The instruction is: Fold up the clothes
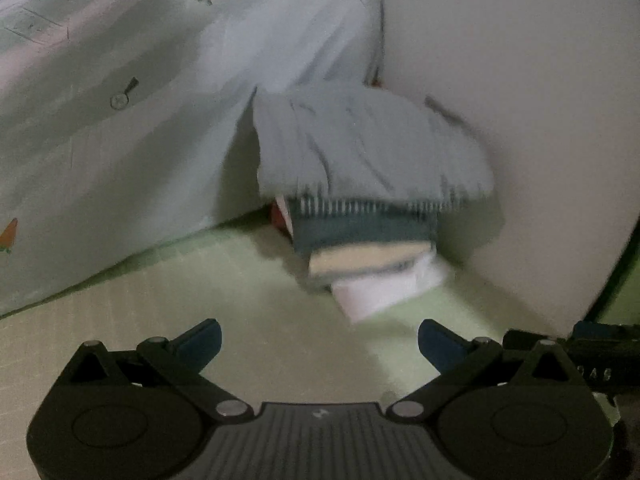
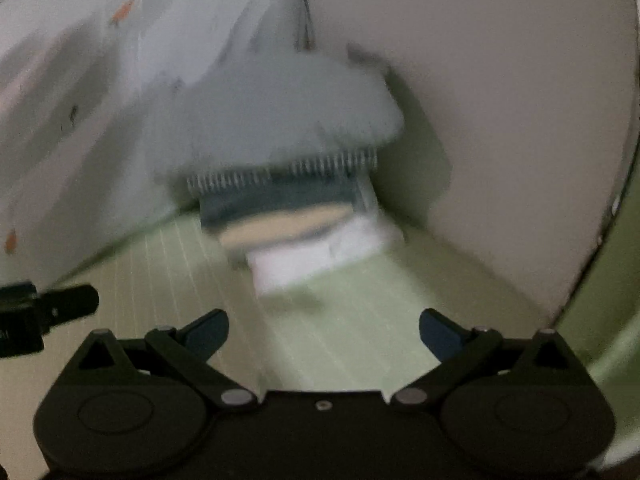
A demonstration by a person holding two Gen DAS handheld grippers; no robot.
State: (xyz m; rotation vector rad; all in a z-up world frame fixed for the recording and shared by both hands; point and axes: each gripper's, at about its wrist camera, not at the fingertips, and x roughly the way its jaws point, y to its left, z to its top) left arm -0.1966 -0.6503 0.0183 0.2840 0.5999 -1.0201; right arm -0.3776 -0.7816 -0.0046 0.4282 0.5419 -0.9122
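- Both views look at a stack (image 1: 360, 200) of clothes in the far corner, on a pale green mat (image 1: 260, 300), wedged between a carrot-print sheet (image 1: 120, 120) on the left and a plain wall (image 1: 520, 100) on the right.
- From the top down it reads as a grey piece (image 1: 360, 140), a teal layer (image 1: 360, 228), a beige layer (image 1: 368, 260) and a white one (image 1: 384, 288). It's all blurry, so we can't say how neat the folds are.
- Our left hand-held gripper (image 1: 320, 344) is released, jaws wide apart, nothing in it, and it sits near us, short of the stack.
- The right hand-held gripper (image 2: 324, 334) is the same: spread wide, empty, clear of the clothes.
- Step-wise this fits two cases: the stack is folded and parked, or the grey piece on top is due for a pick-up. We can't tell which.
- No loose garment shows on the mat near us.
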